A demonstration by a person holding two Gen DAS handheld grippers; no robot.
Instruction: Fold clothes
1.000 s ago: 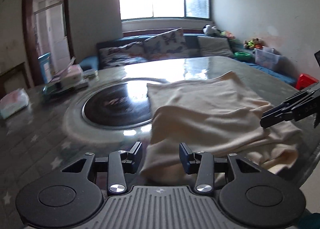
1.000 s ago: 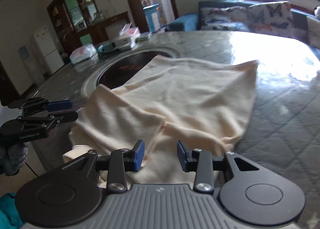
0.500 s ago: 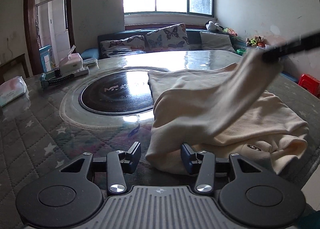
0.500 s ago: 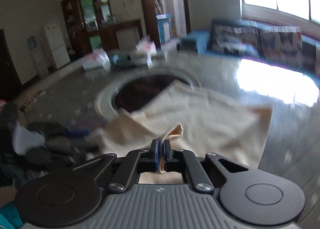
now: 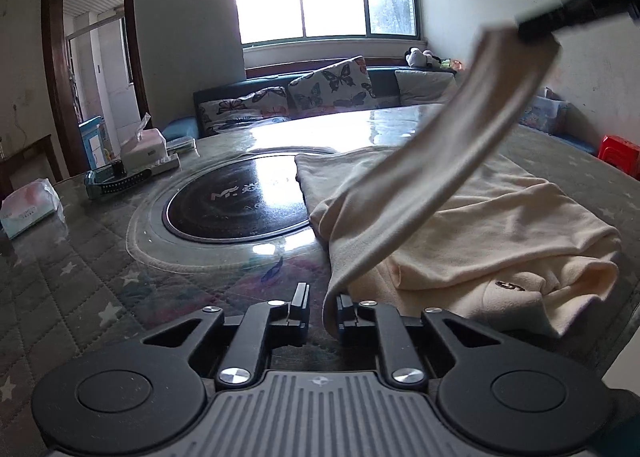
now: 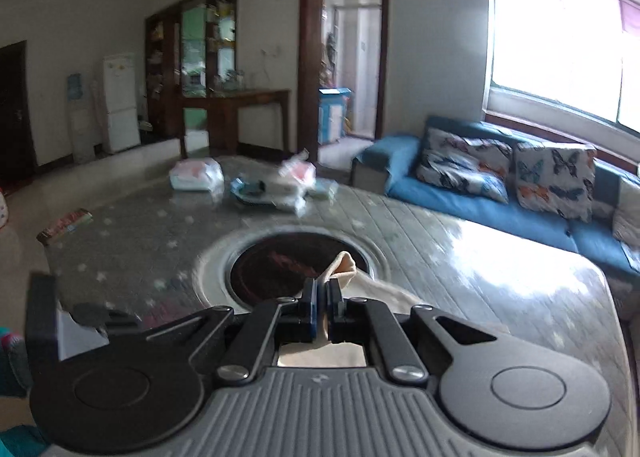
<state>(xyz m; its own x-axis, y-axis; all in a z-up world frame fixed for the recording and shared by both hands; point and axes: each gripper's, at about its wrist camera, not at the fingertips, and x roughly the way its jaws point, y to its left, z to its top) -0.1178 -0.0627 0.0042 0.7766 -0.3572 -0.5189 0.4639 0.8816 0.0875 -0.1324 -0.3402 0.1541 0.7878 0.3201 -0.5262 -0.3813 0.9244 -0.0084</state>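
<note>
A cream garment (image 5: 500, 225) lies on the round table (image 5: 80, 277), right of its dark centre disc (image 5: 240, 205). My right gripper (image 6: 322, 311) is shut on a piece of the garment (image 6: 340, 269) and holds it high; in the left wrist view it shows at the top right (image 5: 576, 13), with a stretched band of the cloth (image 5: 432, 177) running down from it. My left gripper (image 5: 322, 307) is low at the garment's near corner. Its jaws stand a little apart, with the cloth's edge hanging between them against the right finger (image 5: 344, 307).
Tissue packs (image 5: 28, 205) and a tissue box (image 5: 144, 145) with small items lie at the table's far left. A blue sofa with butterfly cushions (image 5: 332, 85) stands behind under the window. A red stool (image 5: 620, 149) is at the right. The table's near right edge (image 5: 624, 321) is close.
My right gripper shut on the garment and lifted it high, stretching the cloth upward. My left gripper's jaws narrowed and came in around the near corner of the cloth.
</note>
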